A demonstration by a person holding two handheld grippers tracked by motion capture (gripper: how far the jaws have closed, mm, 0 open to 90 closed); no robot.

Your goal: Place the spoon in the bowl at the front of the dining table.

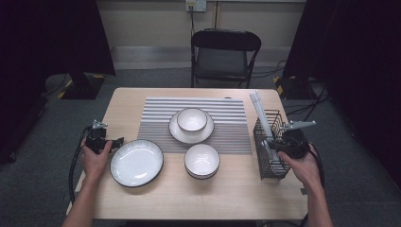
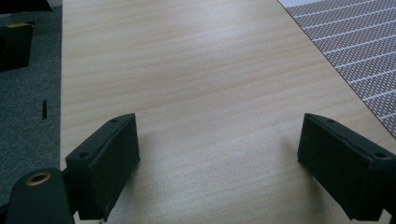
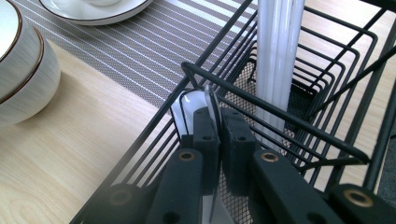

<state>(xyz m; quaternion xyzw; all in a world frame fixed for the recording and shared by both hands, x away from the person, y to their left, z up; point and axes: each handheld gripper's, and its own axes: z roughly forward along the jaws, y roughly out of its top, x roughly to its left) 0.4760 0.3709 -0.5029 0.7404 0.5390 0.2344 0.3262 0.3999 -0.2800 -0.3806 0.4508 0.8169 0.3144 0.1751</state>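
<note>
Bare tabletop (image 1: 142,198) lies open along the near edge and at nine o'clock beside the large plate (image 1: 136,162) — but at three o'clock the wire basket (image 1: 271,146), its bars and upright white sticks (image 1: 261,113) crowd the way, leaving only narrow gaps.

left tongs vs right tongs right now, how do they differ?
Opening: the left tongs stand wide open; the right tongs are shut on a white spoon.
Contents: nothing sits between the left tongs' jaws, just bare table; the right tongs' pads pinch the spoon.
Place: the left tongs hover by the black-rimmed plate; the right tongs reach into the wire basket.
Shared: both have black jaws and are hand-held.
</note>
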